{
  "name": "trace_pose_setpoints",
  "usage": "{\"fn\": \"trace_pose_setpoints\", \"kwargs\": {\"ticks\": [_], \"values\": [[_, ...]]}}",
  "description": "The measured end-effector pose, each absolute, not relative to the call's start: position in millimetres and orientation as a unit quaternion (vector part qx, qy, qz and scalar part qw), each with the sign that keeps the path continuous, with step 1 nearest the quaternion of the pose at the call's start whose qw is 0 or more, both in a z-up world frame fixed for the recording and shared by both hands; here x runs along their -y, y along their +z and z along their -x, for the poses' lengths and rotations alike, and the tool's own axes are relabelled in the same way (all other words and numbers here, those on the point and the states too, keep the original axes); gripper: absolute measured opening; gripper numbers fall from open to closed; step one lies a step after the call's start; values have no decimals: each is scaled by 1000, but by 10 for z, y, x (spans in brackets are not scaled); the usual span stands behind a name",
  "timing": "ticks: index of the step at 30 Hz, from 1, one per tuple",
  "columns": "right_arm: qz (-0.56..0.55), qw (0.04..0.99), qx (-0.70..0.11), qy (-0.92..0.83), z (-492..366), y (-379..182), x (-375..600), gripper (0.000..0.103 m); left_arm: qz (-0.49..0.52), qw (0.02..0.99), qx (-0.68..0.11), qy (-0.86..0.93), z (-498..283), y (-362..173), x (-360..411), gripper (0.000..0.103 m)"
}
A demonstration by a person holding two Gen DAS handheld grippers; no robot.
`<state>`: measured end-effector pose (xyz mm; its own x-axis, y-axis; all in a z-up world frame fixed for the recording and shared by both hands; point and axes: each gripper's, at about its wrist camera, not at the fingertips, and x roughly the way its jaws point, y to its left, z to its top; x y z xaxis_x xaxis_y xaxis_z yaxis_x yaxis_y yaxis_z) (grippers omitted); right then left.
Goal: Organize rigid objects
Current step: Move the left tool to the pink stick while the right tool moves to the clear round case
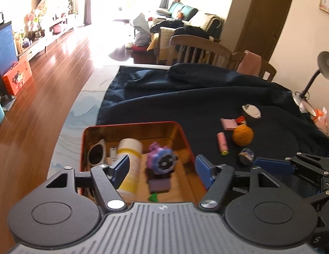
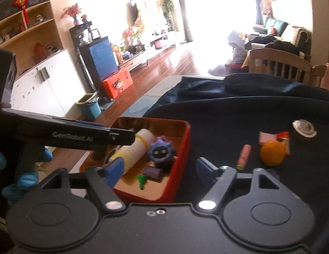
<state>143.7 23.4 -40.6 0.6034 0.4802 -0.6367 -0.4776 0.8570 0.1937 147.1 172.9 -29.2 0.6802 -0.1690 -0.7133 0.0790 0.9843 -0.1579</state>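
A red tin box [image 1: 130, 124] [image 2: 182, 146] with a gold inside sits on the dark blue cloth [image 1: 185, 105]. In it lie sunglasses [image 1: 96, 153], a white bottle [image 1: 130, 148] [image 2: 139, 146] with a yellow band, a purple round toy [image 1: 161, 162] [image 2: 161, 151], a purple block [image 1: 159, 185] [image 2: 152, 171] and a small green piece [image 1: 153, 198] [image 2: 141, 180]. My left gripper [image 1: 162, 169] hangs open above the box, holding nothing. My right gripper [image 2: 160, 167] is open and empty over the box's near right corner.
On the cloth right of the box lie an orange ball [image 1: 243, 135] [image 2: 272, 152], a pink cylinder [image 1: 222, 142] [image 2: 243, 153], a pink pad [image 1: 228, 123], a small shiny ball [image 1: 246, 155] and a white dish [image 1: 251, 111] [image 2: 304, 128]. A desk lamp [image 1: 312, 80] stands far right. Chairs line the far side. A blue-gloved hand [image 2: 26, 180] shows at left.
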Motion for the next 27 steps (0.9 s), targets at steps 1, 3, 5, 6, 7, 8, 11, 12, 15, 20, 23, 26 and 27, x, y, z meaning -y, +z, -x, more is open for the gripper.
{"fn": "trace_pose_setpoints", "kwargs": {"ticks": [1, 3, 5, 6, 7, 8, 11, 12, 15, 20, 23, 26, 27], "values": [[-5, 897, -355, 264, -1429, -395, -179, 81, 56, 916, -392, -70, -1464, -277, -1681, 72], [-11, 900, -352, 256, -1422, -383, -58, 84, 52, 917, -389, -75, -1458, -258, -1576, 74], [-15, 904, -350, 246, -1413, -380, 67, 87, 50, 917, -387, -79, -1454, -252, -1476, 75], [-17, 905, -350, 243, -1405, -378, 122, 87, 50, 917, -387, -81, -1452, -253, -1431, 75], [-19, 906, -350, 240, -1396, -378, 181, 89, 49, 917, -387, -83, -1454, -255, -1385, 75], [-20, 907, -349, 236, -1392, -382, 238, 89, 49, 917, -387, -85, -1454, -260, -1333, 75], [-20, 908, -349, 230, -1382, -390, 388, 95, 48, 916, -389, -88, -1460, -274, -1187, 79], [-19, 909, -348, 229, -1379, -392, 418, 99, 49, 916, -388, -89, -1464, -277, -1138, 80], [-2, 912, -338, 233, -1339, -378, 538, 103, 54, 916, -388, -91, -1475, -294, -1002, 82], [10, 911, -342, 230, -1391, -417, 724, 103, 54, 914, -392, -90, -1537, -343, -758, 82], [12, 910, -344, 231, -1420, -441, 854, 103, 48, 914, -393, -90, -1617, -388, -604, 82], [16, 908, -348, 233, -1464, -485, 972, 103, 40, 912, -398, -86, -1723, -448, -467, 82], [19, 907, -350, 233, -1481, -504, 1001, 103, 39, 911, -401, -87, -1771, -477, -422, 82]]}}
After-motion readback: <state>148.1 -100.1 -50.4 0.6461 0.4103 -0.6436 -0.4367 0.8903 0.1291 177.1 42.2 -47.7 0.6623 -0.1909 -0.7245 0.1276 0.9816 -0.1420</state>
